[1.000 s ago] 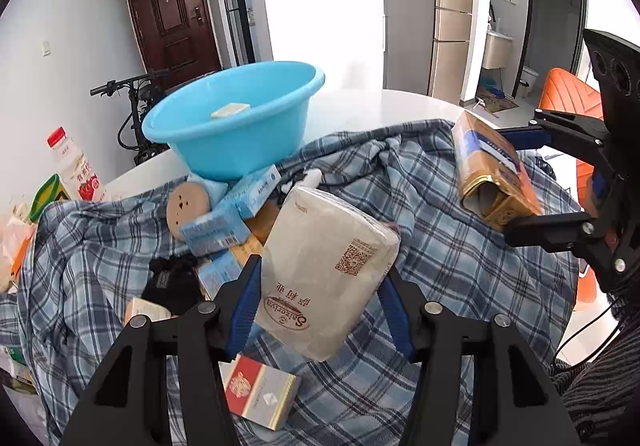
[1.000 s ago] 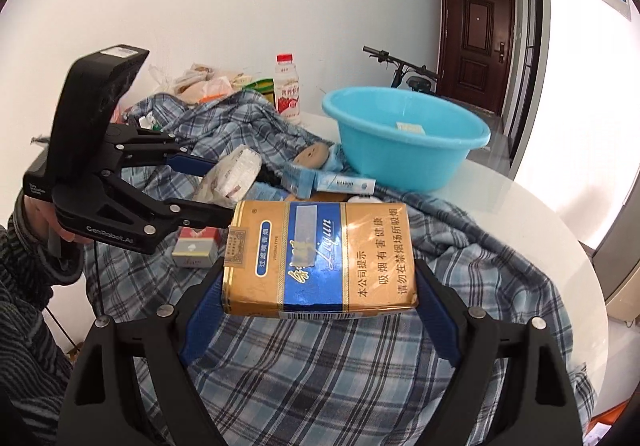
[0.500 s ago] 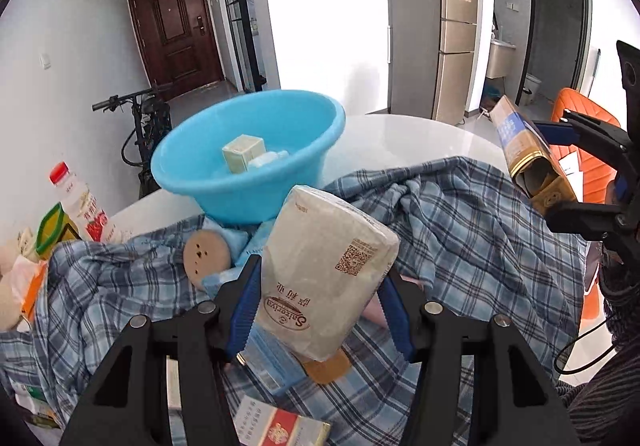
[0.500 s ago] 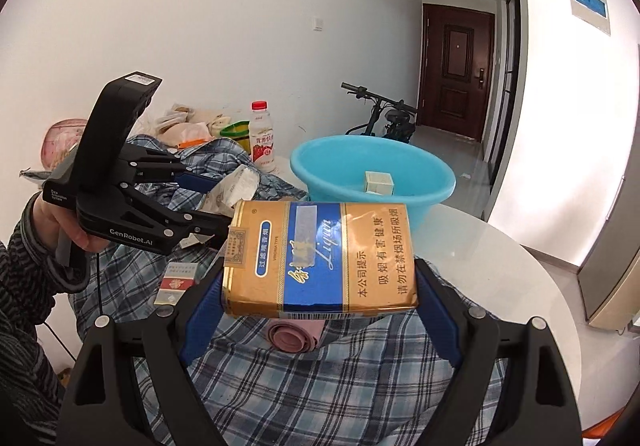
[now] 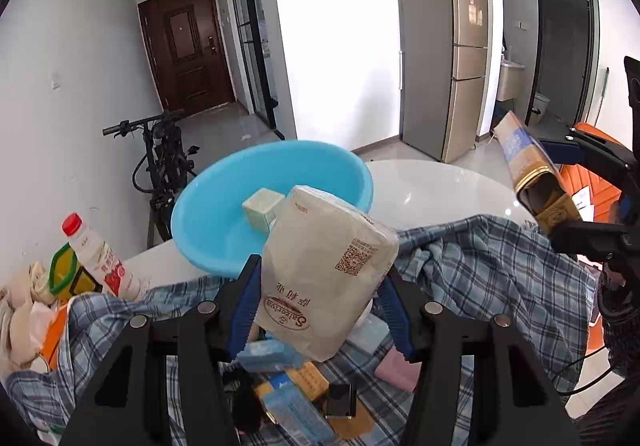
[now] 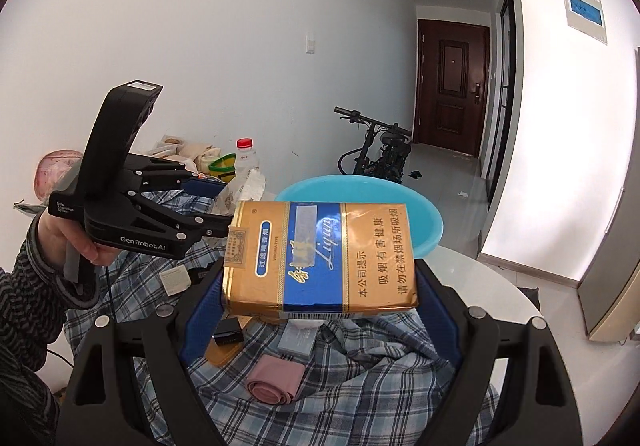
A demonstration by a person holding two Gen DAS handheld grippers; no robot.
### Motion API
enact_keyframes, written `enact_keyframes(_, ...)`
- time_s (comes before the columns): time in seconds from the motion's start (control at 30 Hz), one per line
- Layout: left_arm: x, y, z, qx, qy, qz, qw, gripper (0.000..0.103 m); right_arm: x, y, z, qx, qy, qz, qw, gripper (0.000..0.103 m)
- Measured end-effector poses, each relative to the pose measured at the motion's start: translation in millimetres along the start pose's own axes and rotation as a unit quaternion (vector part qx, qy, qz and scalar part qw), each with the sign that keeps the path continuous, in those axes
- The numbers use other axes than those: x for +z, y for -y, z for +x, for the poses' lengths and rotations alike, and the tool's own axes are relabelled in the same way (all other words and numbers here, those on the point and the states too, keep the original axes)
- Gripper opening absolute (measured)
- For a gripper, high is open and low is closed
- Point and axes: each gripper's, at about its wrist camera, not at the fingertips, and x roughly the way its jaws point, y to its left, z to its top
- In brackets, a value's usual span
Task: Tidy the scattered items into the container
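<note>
My left gripper (image 5: 318, 288) is shut on a beige tissue pack (image 5: 324, 270), held in the air just in front of the blue basin (image 5: 208, 221). A small pale box (image 5: 262, 207) lies inside the basin. My right gripper (image 6: 320, 286) is shut on a gold and blue cigarette carton (image 6: 320, 256), raised above the checked cloth (image 6: 360, 386), with the basin (image 6: 430, 224) behind it. In the left wrist view the carton (image 5: 532, 177) hangs at the right. The left gripper (image 6: 224, 205) with the tissue pack (image 6: 246, 187) shows at the left of the right wrist view.
Small boxes, a pink cloth roll (image 6: 276, 378) and a black item (image 6: 229, 330) lie on the checked cloth over the round white table (image 5: 432, 185). A red-capped bottle (image 5: 98, 256) and bags stand at the left. A bicycle (image 5: 164, 157) leans on the wall behind.
Both grippers have risen and moved toward the basin with their loads. The basin's inside and the box in it have come into view.
</note>
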Motion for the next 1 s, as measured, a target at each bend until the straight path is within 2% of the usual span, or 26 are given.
enact_keyframes(0.17,25,-7,3,-0.012,0.010,-0.008,0.9998,0.059,22,12,15,0.001,0.005,0.009,1.000,0.085)
enact_keyframes(0.3,46,-10,8,-0.003,0.013,-0.001,0.9999,0.059,40,23,33,-0.011,0.002,0.015,1.000,0.086)
enact_keyframes(0.43,61,-16,14,0.002,0.016,-0.002,0.9999,0.059,51,35,54,-0.031,-0.022,0.012,0.999,0.086)
enact_keyframes(0.5,67,-19,19,0.010,0.014,-0.001,0.9999,0.059,55,42,64,-0.022,-0.035,0.022,0.999,0.086)
enact_keyframes(0.57,74,-23,28,0.012,0.005,-0.004,0.9999,0.059,60,50,73,-0.018,-0.043,0.034,0.998,0.086)
enact_keyframes(0.67,86,-34,53,-0.005,-0.024,-0.018,0.9995,0.059,71,59,89,-0.025,-0.058,0.038,0.997,0.086)
enact_keyframes(0.77,98,-50,79,0.008,-0.045,-0.045,0.9979,0.059,84,70,105,-0.033,-0.074,0.044,0.996,0.086)
enact_keyframes(1.0,117,-85,131,0.046,-0.087,-0.079,0.9920,0.059,102,97,148,-0.015,-0.117,0.090,0.989,0.085)
